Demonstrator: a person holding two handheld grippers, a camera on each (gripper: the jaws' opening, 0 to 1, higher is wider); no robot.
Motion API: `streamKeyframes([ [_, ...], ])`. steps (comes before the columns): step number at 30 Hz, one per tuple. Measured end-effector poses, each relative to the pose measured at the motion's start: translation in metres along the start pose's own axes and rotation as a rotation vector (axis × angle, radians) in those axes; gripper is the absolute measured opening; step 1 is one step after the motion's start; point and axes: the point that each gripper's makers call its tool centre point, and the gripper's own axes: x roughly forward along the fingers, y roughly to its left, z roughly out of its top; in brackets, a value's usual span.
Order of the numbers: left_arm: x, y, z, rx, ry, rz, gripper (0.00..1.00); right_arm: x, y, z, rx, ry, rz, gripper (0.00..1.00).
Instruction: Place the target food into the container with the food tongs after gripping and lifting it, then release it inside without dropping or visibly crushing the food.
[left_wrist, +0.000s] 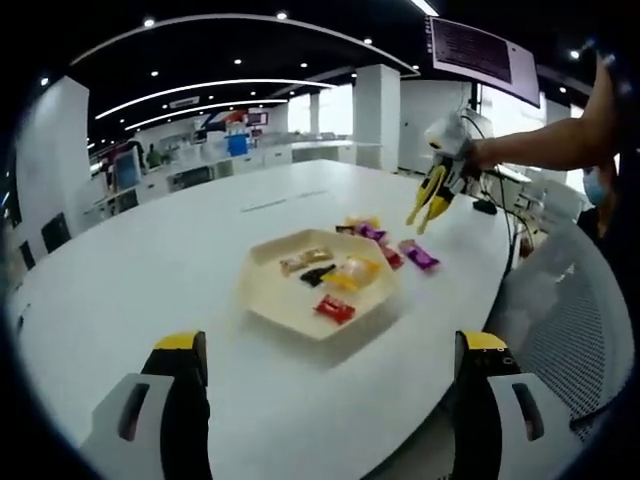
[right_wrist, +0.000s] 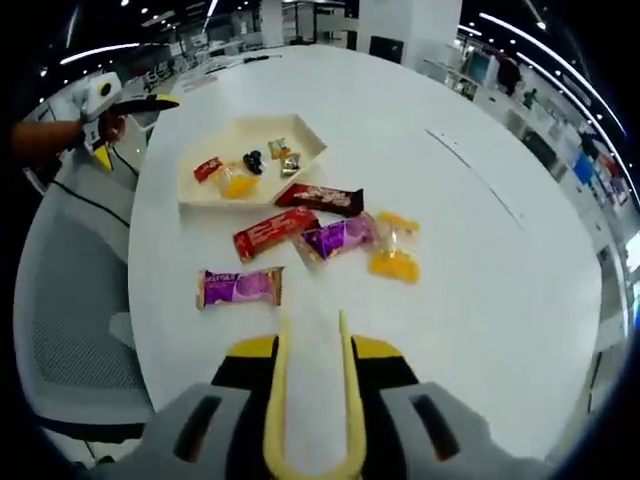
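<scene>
My right gripper (right_wrist: 312, 400) holds yellow plastic food tongs (right_wrist: 311, 345), their narrow arms slightly apart, empty, above the white table (right_wrist: 480, 250). Glossy wrapped snacks lie ahead: a purple packet (right_wrist: 240, 287) at eleven o'clock, a red bar (right_wrist: 274, 234) beyond. The cream hexagonal tray (right_wrist: 252, 160) sits farther. My left gripper (left_wrist: 325, 400) is wide open, empty.

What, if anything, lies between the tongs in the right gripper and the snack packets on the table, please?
Nothing visible does. In the right gripper view the yellow tongs point over bare white table toward the loose packets; the nearest, a purple packet, lies just ahead. The cream tray sits beyond the packets, its top open.
</scene>
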Motion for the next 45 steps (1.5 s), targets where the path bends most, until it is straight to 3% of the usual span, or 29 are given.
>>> streamKeyframes([
  [18, 0.000, 0.002, 0.000, -0.014, -0.006, 0.008, 0.99, 0.014, 0.001, 0.012, -0.020, -0.001, 0.023, 0.26],
  [22, 0.000, 0.002, -0.001, -0.008, -0.002, 0.007, 0.99, 0.013, -0.014, 0.024, -0.004, -0.046, -0.034, 0.26],
  [26, 0.000, 0.002, -0.003, -0.004, 0.005, 0.009, 0.99, 0.010, -0.035, 0.035, 0.080, -0.098, -0.086, 0.26],
  [32, 0.001, 0.003, -0.007, 0.003, 0.020, 0.012, 0.99, 0.011, -0.054, 0.043, 0.086, -0.112, -0.126, 0.25],
  [41, 0.003, 0.002, -0.012, 0.021, 0.048, 0.011, 0.99, 0.020, -0.090, 0.053, 0.171, -0.143, -0.166, 0.26],
  [45, 0.004, 0.003, -0.014, 0.019, 0.057, 0.014, 0.99, 0.030, -0.092, 0.051, 0.191, -0.134, -0.159, 0.26],
])
